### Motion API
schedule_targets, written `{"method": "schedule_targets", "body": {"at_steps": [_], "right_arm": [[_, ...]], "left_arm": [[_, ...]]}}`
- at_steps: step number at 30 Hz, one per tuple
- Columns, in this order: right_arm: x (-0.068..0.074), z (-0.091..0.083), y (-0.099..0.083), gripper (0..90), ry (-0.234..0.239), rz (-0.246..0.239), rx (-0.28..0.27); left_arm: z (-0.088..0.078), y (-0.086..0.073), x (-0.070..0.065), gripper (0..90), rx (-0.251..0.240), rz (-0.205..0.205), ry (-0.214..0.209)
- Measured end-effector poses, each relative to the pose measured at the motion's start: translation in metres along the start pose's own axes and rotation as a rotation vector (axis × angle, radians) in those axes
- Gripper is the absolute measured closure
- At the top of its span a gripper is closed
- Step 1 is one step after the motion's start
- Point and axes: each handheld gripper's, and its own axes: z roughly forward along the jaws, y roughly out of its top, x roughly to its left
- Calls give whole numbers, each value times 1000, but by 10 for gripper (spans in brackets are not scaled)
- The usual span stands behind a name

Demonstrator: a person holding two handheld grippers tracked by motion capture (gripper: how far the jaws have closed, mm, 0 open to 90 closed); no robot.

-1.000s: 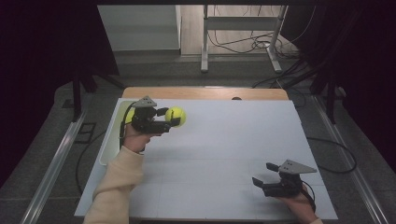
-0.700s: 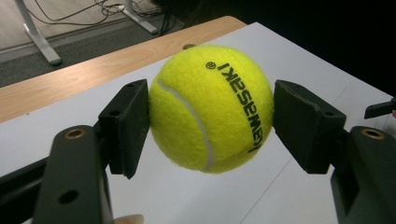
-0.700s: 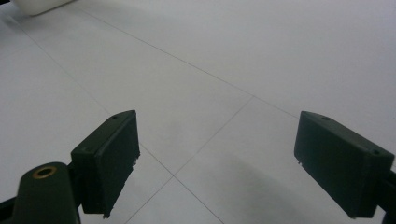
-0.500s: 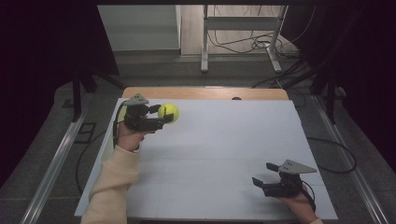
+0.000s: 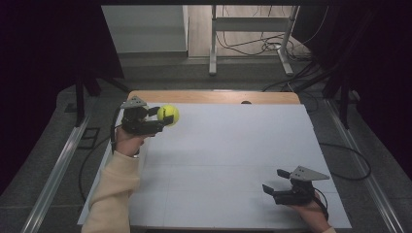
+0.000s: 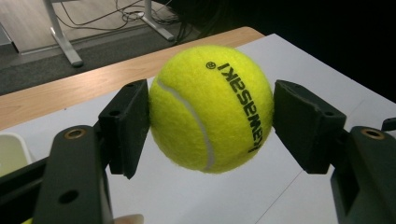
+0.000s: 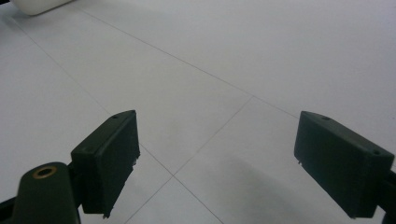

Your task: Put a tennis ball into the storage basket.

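**Tennis ball gripped above the far left corner of the table**

The person's left gripper [image 5: 163,120] is pinching a yellow-green tennis ball [image 5: 168,115] between its two black jaws, and the ball is hanging clear of the white table top [image 5: 233,155], over the far left part of it, close to the wooden edge strip [image 5: 214,96] that is running along the far side. In the left gripper view the ball [image 6: 211,108] is sitting squarely in the gripper [image 6: 211,126], one pad pressing on each side of it, with its white seam curving down the front and black lettering running sideways across the felt. Nothing is showing between the ball and the table beneath it except open air. A cream sleeve [image 5: 114,189] is reaching up from the near edge to the hand that is carrying this gripper, and a grey three-cornered plate is riding on top of it.

The right gripper [image 5: 274,188] is resting low at the near right corner of the table, well apart from the ball, with the person's hand just showing behind it at the bottom edge. In the right gripper view its jaws are standing spread wide around the gripper's middle [image 7: 217,163], with bare white table and its thin seam lines showing between them and nothing held. A pale rounded object [image 7: 39,5] is peeking in at the top left corner of that view; I cannot tell what it is.
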Motion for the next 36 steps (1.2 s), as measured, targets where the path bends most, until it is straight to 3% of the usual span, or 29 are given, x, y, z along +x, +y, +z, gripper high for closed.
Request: {"method": "schedule_targets", "body": {"at_steps": [21,36], "right_arm": [[0,0,0,149,1,2,-3],[0,0,0,149,1,3,-3]], "left_arm": [[-17,0,10,307,-30,-20,52],[-33,-3,24,307,-41,-42,113]]}}
